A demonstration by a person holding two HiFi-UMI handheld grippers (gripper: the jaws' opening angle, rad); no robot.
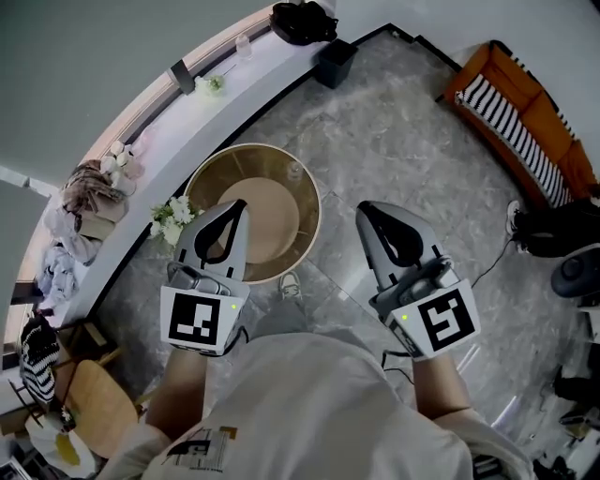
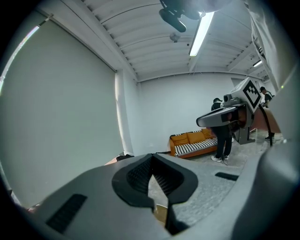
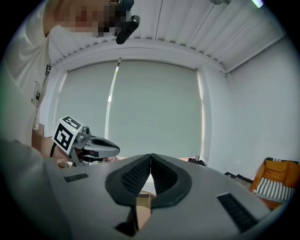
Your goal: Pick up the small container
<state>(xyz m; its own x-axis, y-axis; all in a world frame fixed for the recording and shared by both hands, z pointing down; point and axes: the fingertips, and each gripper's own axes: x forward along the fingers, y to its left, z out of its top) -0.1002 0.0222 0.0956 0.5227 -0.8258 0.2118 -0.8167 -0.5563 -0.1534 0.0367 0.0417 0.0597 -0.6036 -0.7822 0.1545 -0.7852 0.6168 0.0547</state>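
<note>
Both grippers are held out level in front of the person, above the floor. My left gripper is shut with nothing in it, its tip over the edge of a round wooden table with a gold rim. My right gripper is also shut and empty, over bare grey stone floor to the table's right. In the left gripper view the closed jaws point across the room toward a sofa. The right gripper view shows its closed jaws pointing toward a window blind. I cannot make out which thing is the small container.
A long curved window ledge carries white flowers, piled clothes, a small clear jar and a black bag. A black box stands on the floor. An orange striped sofa is at the far right, a wooden chair at the lower left.
</note>
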